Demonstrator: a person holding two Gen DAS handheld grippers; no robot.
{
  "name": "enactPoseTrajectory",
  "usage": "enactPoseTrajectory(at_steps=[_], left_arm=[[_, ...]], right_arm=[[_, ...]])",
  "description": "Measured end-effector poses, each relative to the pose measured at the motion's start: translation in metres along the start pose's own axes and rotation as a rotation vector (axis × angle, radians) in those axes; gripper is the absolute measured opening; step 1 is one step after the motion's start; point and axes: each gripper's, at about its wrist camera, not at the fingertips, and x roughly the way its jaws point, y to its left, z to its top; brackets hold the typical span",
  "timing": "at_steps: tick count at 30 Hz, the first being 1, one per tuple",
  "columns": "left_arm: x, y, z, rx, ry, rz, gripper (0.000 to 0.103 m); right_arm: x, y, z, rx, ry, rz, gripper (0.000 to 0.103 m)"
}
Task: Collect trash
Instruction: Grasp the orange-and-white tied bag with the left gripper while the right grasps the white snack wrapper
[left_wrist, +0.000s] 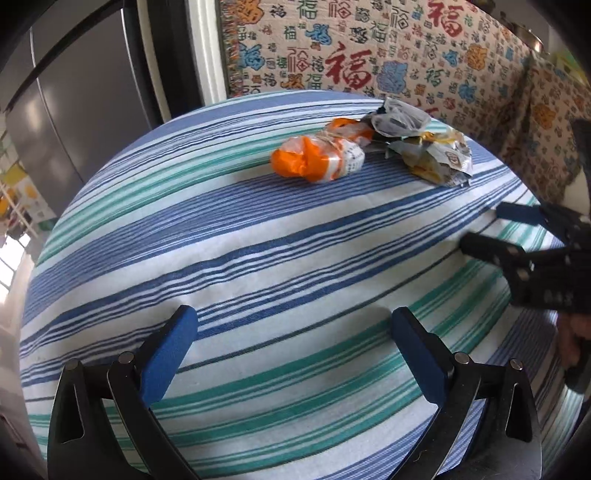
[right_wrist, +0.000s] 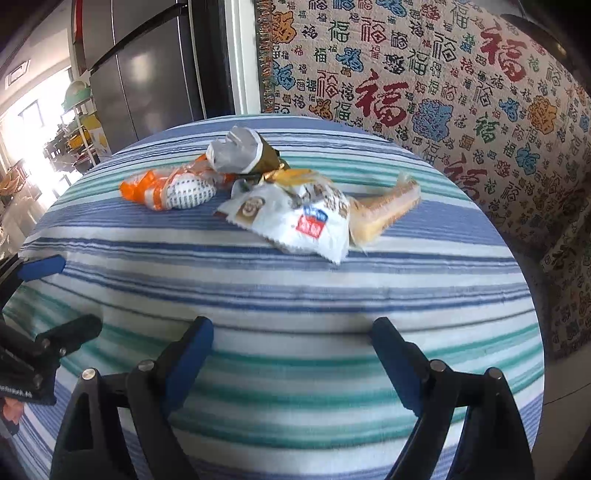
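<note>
The trash lies bunched near the far edge of the striped desk (right_wrist: 295, 295): an orange wrapper (right_wrist: 166, 190) on the left, a grey crumpled wrapper (right_wrist: 236, 151) just behind it, and a white snack packet (right_wrist: 295, 221) to the right of the orange one, touching a tan wrapper (right_wrist: 388, 206). Behind the pile hangs a patterned cloth (right_wrist: 424, 92). Both grippers hover over the near part of the desk, well short of the orange wrapper. The left gripper (left_wrist: 293, 350) has its jaws spread wide with nothing between them; the right gripper (right_wrist: 291, 362) is likewise apart and empty. This looks like the approach step, nothing yet picked up. Next, each gripper must reach forward, straddle a wrapper and close on its crumpled bulk.
</note>
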Motion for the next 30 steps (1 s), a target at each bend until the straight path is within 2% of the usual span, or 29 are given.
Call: enactPoseTrajectory(at_steps=[5,6,8,13,17,21,22,23,24,25,26,27,30], left_arm=[[0.000,-0.002,0.002,0.002,0.000,0.001,0.103],[0.000,-0.002,0.002,0.003,0.000,0.001,0.103],[0.000,-0.002,0.002,0.002,0.000,0.002,0.103],[0.002,-0.003,0.005,0.007,-0.001,-0.005,0.103],[0.008,0.001,0.016,0.021,-0.008,-0.054,0.103],[0.023,0.013,0.040,0.042,-0.016,-0.107,0.103],[0.029,0.017,0.049,0.048,-0.016,-0.117,0.103],[0.033,0.018,0.055,0.056,-0.017,-0.127,0.103],[0.037,0.018,0.061,0.072,-0.016,-0.143,0.103],[0.042,0.016,0.067,0.095,-0.015,-0.155,0.103],[0.046,0.013,0.072,0.119,-0.011,-0.164,0.103],[0.050,0.008,0.077,0.146,-0.009,-0.167,0.103],[0.062,-0.012,0.091,0.252,-0.003,-0.157,0.103]], right_arm=[[0.016,0.005,0.030,0.057,-0.036,0.005,0.087],[0.017,0.003,0.034,0.078,-0.053,0.009,0.084],[0.015,-0.002,0.038,0.109,-0.075,0.010,0.038],[-0.008,0.004,0.016,0.029,-0.089,0.028,0.035],[-0.044,0.013,-0.027,-0.049,-0.054,0.026,0.035],[-0.069,0.015,-0.055,-0.019,-0.039,0.030,0.037],[-0.070,0.017,-0.060,-0.023,-0.039,0.029,0.041],[-0.068,0.020,-0.064,-0.040,-0.029,0.015,0.052],[-0.064,0.021,-0.068,-0.060,-0.014,0.006,0.054],[-0.067,0.019,-0.069,-0.054,-0.035,0.014,0.064],[-0.066,0.017,-0.069,-0.046,-0.023,0.016,0.082],[-0.063,0.013,-0.070,-0.027,0.002,0.022,0.084],[-0.066,0.007,-0.069,0.003,-0.003,0.024,0.084]])
